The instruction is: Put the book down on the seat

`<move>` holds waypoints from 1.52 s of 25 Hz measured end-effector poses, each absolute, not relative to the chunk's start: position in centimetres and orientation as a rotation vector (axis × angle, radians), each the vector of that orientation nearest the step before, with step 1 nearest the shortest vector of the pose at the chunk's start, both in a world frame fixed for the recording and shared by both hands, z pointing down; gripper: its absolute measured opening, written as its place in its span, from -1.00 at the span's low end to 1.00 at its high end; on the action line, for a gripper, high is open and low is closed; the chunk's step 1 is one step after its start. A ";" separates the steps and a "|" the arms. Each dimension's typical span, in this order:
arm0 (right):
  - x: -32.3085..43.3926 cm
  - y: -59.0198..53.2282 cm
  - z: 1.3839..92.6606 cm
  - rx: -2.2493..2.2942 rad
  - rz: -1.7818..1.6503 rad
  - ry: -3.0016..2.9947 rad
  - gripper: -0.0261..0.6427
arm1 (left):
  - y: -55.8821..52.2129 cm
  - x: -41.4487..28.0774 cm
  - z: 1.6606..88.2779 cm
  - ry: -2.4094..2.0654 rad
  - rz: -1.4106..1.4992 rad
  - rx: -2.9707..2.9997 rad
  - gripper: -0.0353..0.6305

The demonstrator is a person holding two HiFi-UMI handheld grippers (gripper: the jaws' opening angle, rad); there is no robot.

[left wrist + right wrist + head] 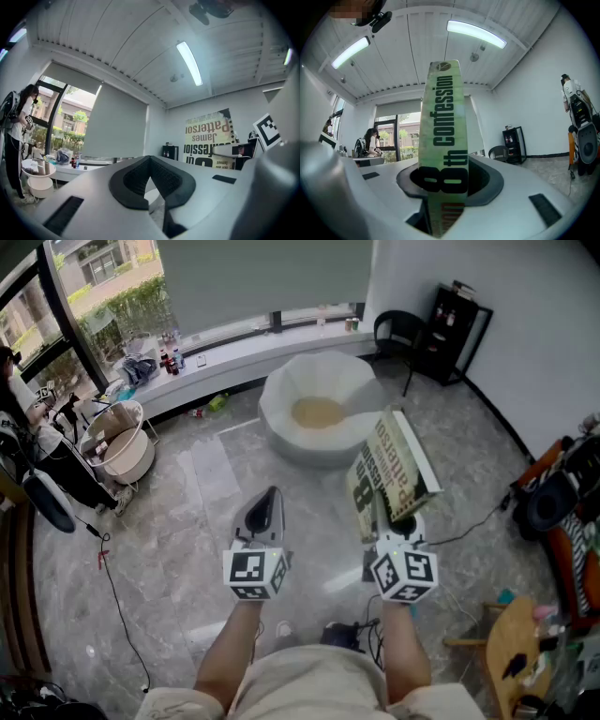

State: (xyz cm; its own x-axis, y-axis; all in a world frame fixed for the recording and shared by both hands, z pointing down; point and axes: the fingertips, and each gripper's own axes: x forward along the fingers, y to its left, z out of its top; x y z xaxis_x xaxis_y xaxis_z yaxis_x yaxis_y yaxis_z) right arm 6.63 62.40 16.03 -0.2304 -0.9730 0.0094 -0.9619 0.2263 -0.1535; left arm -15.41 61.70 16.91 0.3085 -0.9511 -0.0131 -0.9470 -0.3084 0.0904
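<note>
- Grips the book [443, 117] in the right gripper [443, 183] — jaws pressed onto its two covers at the lower end, with the green spine facing that gripper's camera and dark lettering running up it.
- Holds the book up in the air, standing on end and tilted, lettered cover turned toward the head camera; not yet set on the seat.
- Puts the book, in the head view, just right of the white round seat [281, 395] and nearer the person, top corner close to the seat's rim; cannot tell whether over the rim or short of it.
- Has a tan cushion [317, 412] lying in the hollow of that seat.
- Carries the left gripper [149, 159] empty, jaws drawn together at the tips, dark pads [129, 185] meeting with nothing between them.
- Points both grippers level toward the seat, side by side, the left one apart from the book.
- Catches the same book from the left gripper view too, off to the right, cover lettering upside down.
- Stands on a grey marbled floor [178, 521] with a thin black cable [111, 582] trailing at the left.
- Faces, beyond the seat, a black chair [398, 329] and a black shelf [457, 320] by the white wall, plus a long window sill [244, 348] with bottles [169, 360] on it.
- Includes at the left a white round tub [117, 442] on a stand and, by the window, a person [18, 117].
</note>
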 end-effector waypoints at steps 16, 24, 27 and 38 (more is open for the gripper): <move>1.6 61.8 16.3 -1.934 -0.154 2.359 -0.45 | 60.4 -20.0 17.5 -1.757 -0.096 2.540 -0.88; 1.8 60.8 17.2 -1.931 -0.190 2.333 -0.45 | 59.0 -19.9 18.0 -1.736 -0.092 2.553 -0.88; 2.1 59.3 17.8 -1.927 -0.207 2.334 -0.45 | 57.6 -19.6 18.3 -1.746 -0.085 2.549 -0.88; 5.8 49.4 18.8 -1.888 -0.239 2.358 -0.45 | 48.4 -15.7 18.6 -1.799 -0.059 2.524 -0.88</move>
